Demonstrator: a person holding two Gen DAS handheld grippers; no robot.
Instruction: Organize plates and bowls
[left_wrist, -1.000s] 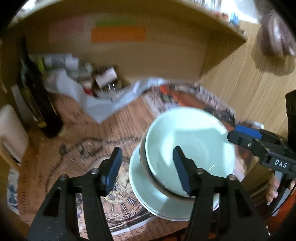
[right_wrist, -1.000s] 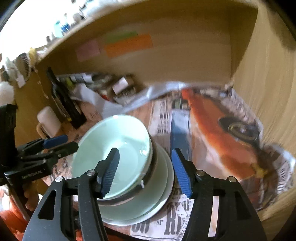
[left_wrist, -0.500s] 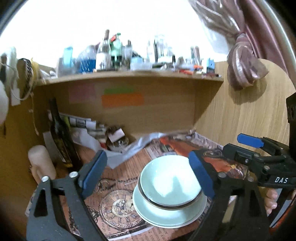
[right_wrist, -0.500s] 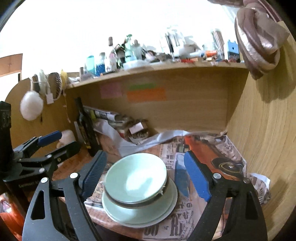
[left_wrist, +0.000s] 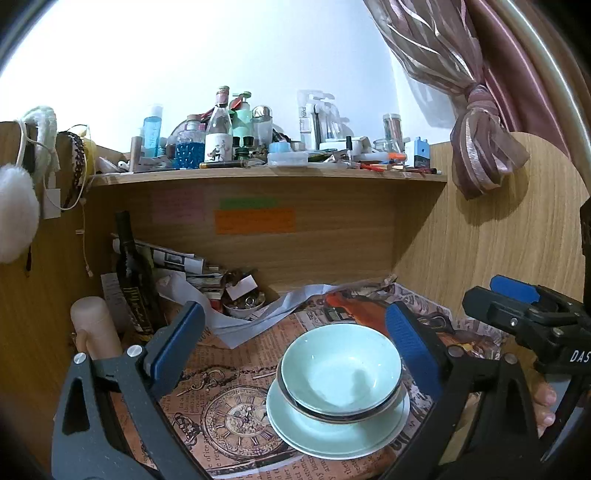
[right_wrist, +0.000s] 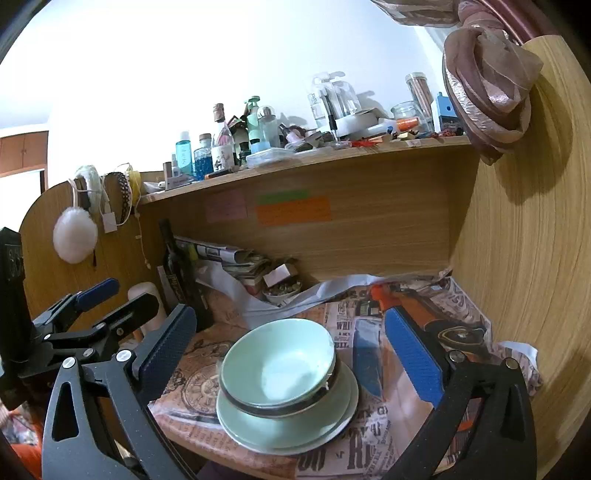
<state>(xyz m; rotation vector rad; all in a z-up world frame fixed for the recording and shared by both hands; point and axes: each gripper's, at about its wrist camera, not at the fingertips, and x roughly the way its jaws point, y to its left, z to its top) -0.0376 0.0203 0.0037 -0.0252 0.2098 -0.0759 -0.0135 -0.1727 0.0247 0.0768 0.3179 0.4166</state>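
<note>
Both the left gripper (left_wrist: 291, 345) and the right gripper (right_wrist: 291, 345) are spreading wider, nothing pinched. The bowls (right_wrist: 277, 363) on the plates (right_wrist: 280, 430) sit near the desk's (right_wrist: 229, 448) front edge. The stack could be knocked off if clipped.

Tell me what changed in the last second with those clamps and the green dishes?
Both grippers, left and right, backed away from the bowl, jaws opening with nothing between them. The bowl stayed on the plates, on the newspaper-covered desk.

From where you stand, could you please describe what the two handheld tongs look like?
Both the left tongs and the right tongs are black plastic frames with silver rivets and blue textured pads. White lettering reading "DAS" marks the right one's body. No cables or sleeves show.
</note>
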